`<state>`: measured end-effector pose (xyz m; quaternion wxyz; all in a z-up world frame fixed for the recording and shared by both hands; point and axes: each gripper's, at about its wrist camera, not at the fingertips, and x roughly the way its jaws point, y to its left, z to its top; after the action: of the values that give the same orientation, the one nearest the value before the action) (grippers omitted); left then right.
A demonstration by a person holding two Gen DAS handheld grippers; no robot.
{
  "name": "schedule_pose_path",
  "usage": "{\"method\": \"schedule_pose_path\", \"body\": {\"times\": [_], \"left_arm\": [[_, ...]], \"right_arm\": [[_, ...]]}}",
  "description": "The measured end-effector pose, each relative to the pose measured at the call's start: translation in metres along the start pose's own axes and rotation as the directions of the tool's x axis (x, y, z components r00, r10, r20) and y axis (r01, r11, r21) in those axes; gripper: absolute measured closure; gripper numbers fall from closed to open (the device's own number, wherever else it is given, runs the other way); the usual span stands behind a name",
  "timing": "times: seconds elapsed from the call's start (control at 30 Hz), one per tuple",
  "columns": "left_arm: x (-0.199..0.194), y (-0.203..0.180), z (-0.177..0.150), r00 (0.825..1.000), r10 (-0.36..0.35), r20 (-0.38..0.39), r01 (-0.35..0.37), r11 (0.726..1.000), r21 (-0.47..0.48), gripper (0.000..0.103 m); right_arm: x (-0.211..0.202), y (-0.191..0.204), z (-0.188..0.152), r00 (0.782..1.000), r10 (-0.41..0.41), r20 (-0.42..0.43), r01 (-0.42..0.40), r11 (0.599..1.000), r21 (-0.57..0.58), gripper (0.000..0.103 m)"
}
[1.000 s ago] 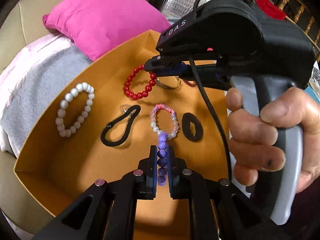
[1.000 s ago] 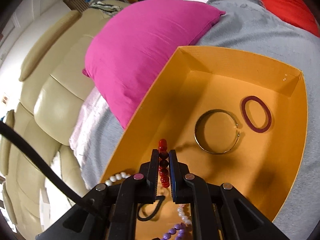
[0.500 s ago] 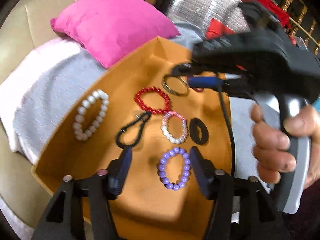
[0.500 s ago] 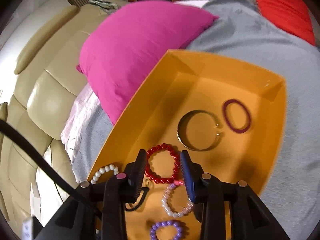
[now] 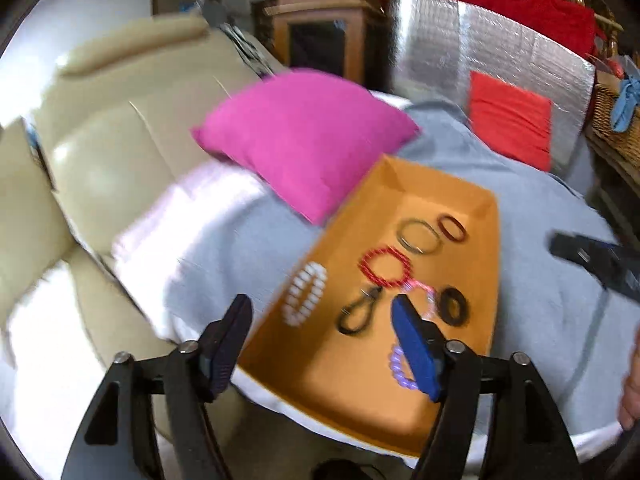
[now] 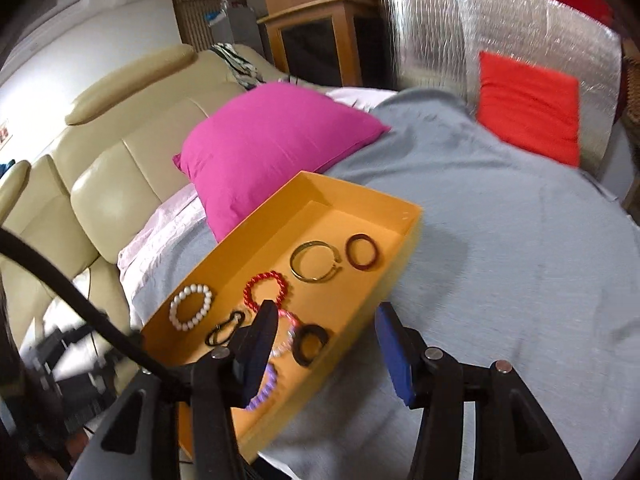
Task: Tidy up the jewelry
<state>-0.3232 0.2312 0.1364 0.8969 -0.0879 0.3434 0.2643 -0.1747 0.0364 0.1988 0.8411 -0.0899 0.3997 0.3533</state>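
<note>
An orange tray [image 5: 472, 200] [image 6: 360, 200] lies on a grey blanket and holds several pieces. I see a white bead bracelet [image 5: 305, 294] [image 6: 191, 306], a red bead bracelet [image 5: 386, 267] [image 6: 266, 290], a metal bangle [image 5: 418, 236] [image 6: 316, 261], a dark red ring [image 5: 452, 229] [image 6: 362, 252], a black cord loop [image 5: 358, 316] [image 6: 226, 328], a black ring [image 5: 454, 306] [image 6: 310, 342], a pink bracelet [image 6: 286, 334] and a purple bracelet [image 5: 400, 368] [image 6: 264, 394]. My left gripper [image 5: 320, 336] is open and empty above the tray's near left edge. My right gripper [image 6: 328, 344] is open and empty above the tray's near right edge.
A pink pillow [image 5: 304, 136] [image 6: 272, 140] lies behind the tray, touching its far left side. A beige sofa [image 5: 100, 120] is on the left. A red cushion [image 6: 528, 104] leans on silver foil at the back right. Grey blanket [image 6: 500, 260] spreads right of the tray.
Both grippers opened, letting go of the purple and the red bracelets, which now lie in the tray. Both grippers have pulled back and up from the tray.
</note>
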Motion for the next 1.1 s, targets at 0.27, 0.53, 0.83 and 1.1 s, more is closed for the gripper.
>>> {"method": "schedule_pose_path", "body": {"times": [0.27, 0.53, 0.83, 1.1], "left_arm": [[-0.059, -0.010, 0.008, 0.990, 0.027, 0.136, -0.042, 0.993, 0.108, 0.024], [-0.098, -0.010, 0.015, 0.986, 0.009, 0.164, -0.016, 0.999, 0.041, 0.024], [-0.124, -0.005, 0.016, 0.972, 0.128, 0.197, -0.132, 0.991, 0.006, 0.021], [-0.132, 0.004, 0.017, 0.959, 0.197, 0.205, -0.194, 0.980, -0.038, 0.019]], "right_arm": [[-0.059, 0.003, -0.035, 0.995, -0.009, 0.102, 0.009, 1.000, -0.005, 0.048], [-0.100, 0.025, -0.065, 0.987, -0.075, 0.141, 0.081, 0.996, -0.035, 0.048], [-0.129, 0.038, -0.071, 0.980, -0.075, 0.183, 0.083, 0.996, -0.036, 0.047], [-0.141, 0.043, -0.068, 0.976, -0.088, 0.197, 0.095, 0.995, -0.026, 0.047]]}}
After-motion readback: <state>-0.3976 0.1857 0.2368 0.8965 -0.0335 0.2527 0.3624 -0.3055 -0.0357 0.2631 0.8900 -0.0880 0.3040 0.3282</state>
